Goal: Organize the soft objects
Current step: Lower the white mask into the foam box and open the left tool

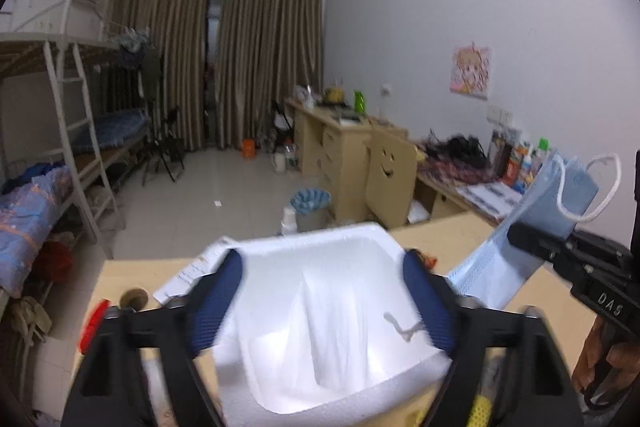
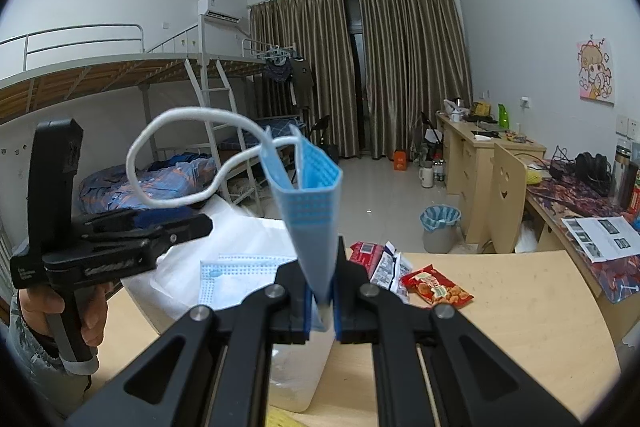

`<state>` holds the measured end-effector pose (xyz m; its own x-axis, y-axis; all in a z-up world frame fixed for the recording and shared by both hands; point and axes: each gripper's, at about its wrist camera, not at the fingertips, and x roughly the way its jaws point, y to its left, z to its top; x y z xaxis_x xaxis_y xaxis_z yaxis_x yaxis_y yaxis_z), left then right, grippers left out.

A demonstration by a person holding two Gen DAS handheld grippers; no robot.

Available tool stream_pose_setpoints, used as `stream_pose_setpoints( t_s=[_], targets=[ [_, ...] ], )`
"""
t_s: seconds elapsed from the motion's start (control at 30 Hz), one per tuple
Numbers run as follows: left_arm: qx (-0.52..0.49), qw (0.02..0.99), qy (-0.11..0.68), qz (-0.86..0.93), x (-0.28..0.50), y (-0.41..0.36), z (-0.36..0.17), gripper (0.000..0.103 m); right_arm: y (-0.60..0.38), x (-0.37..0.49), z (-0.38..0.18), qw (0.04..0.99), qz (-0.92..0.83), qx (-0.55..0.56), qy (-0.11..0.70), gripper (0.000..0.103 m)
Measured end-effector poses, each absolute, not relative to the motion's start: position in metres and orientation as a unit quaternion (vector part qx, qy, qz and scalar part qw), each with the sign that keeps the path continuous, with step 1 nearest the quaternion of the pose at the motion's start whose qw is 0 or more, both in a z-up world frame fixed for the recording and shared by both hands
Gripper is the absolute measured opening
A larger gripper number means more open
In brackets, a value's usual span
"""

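- Right wrist view: right hand-held gripper [image 2: 322,301] pinches a pale blue pleated face mask [image 2: 310,195], long axis upright.
- Left hand-held gripper [image 1: 320,297], spread and empty, is nearer the white foam box [image 1: 340,399] at the counter [image 2: 500,327] left edge; box lies left of mask.

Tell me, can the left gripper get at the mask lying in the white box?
Probably yes. The left gripper hangs right above the white foam box with its jaws wide open and empty. The mask in the box lies uncovered. The right gripper holds another blue mask off to the side.
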<state>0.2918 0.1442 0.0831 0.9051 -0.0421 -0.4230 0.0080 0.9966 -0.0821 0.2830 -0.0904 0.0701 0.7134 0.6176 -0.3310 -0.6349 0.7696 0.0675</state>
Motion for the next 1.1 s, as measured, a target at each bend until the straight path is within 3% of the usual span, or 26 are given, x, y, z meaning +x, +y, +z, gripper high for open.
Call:
stream_pose_setpoints(
  t_s=[0.23, 1.1],
  targets=[
    [-0.037, 0.983, 0.177, 0.017, 0.274, 0.149, 0.095, 0.098, -0.088, 0.285, 0.070, 0.925, 0.338, -0.027, 0.172, 0.011],
    [-0.046, 0.989, 0.131, 0.058, 0.224, 0.180, 0.114, 0.100, -0.027, 0.313, 0.064, 0.900, 0.380, -0.078, 0.201, 0.011]
  ],
)
